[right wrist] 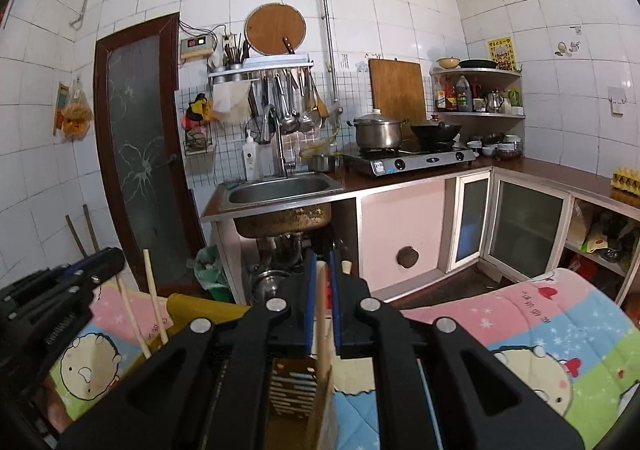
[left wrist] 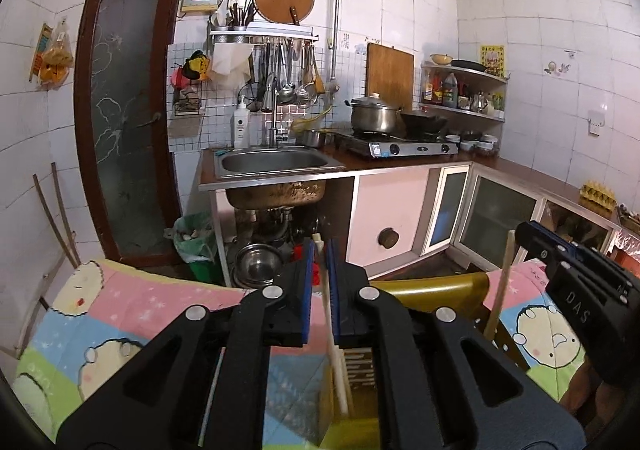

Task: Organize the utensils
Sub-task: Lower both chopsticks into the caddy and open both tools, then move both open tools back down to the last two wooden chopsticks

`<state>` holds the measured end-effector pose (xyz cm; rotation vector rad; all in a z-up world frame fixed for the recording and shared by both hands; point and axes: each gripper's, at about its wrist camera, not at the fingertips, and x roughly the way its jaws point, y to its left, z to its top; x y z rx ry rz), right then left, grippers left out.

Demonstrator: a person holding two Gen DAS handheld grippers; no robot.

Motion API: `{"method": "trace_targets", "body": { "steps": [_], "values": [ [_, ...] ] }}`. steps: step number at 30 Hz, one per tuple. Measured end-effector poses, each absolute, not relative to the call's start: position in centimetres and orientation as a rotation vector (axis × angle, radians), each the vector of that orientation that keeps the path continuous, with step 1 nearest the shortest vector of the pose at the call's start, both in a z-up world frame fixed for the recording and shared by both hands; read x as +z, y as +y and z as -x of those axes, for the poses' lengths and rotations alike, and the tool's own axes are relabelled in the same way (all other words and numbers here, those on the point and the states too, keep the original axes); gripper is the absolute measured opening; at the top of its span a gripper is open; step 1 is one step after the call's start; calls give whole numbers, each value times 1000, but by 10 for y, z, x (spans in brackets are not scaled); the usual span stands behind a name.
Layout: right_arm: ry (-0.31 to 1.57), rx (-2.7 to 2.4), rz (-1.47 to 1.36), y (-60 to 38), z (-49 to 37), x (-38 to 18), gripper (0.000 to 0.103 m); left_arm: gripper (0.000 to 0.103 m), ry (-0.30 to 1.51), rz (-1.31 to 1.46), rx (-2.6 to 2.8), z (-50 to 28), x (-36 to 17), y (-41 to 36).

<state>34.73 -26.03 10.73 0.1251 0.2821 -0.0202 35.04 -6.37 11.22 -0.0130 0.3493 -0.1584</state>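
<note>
Left hand-held gripper [left wrist: 320,270] pinches white chopstick [left wrist: 332,330]; right hand-held gripper [right wrist: 322,282] pinches wooden chopstick [right wrist: 321,314].

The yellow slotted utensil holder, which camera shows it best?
The right wrist view: the utensil holder sits below the right gripper, showing its slotted wall and open top. The left wrist view shows only a slotted sliver behind the left gripper.

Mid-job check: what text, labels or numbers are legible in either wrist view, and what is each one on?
"DAS": white letters on the black right gripper body, seen from the left wrist.
Red digits on the beige wall controller: too blurred to read.
Yellow wall poster: characters too small.
Pink cartoon blanket red writing: illegible.
White pump bottle label: too small.
</note>
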Motion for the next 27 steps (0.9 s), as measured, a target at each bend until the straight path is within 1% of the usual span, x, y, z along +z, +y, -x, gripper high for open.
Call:
{"method": "trace_targets", "body": {
  "steps": [1,2,3,4,5,7,8,10,12,14,20,23,27],
  "values": [
    [288,-25,-129,-262,-344,110,10,22,352,11,-155,-347,116,-62],
    [296,-32,-140,-266,-339,115,24,31,354,7,-150,-341,121,-59],
    [296,-37,-153,-270,-333,119,45,47,354,3,-144,-335,125,-57],
    [292,-45,-162,-273,-326,122,52,58,348,-5,-136,-325,132,-53],
    [288,-52,-164,-275,-318,127,54,62,342,-13,-129,-317,136,-50],
    [292,-59,-155,-276,-304,134,55,78,345,-23,-122,-304,142,-46],
    [296,-60,-152,-277,-295,136,57,82,353,-25,-122,-296,143,-43],
    [312,-58,-148,-278,-278,137,63,93,365,-31,-122,-280,143,-39],
    [328,-59,-149,-277,-260,135,70,98,376,-42,-117,-262,138,-36],
    [346,-55,-146,-276,-241,128,72,98,397,-49,-124,-248,128,-34],
    [468,-50,-108,-264,-196,84,73,98,528,-43,-147,-222,82,-28],
    [532,-52,-104,-260,-184,61,73,98,577,-61,-142,-209,55,-27],
    [609,-45,-102,-253,-168,22,73,98,685,-27,-168,-202,23,-23]
  ]
}}
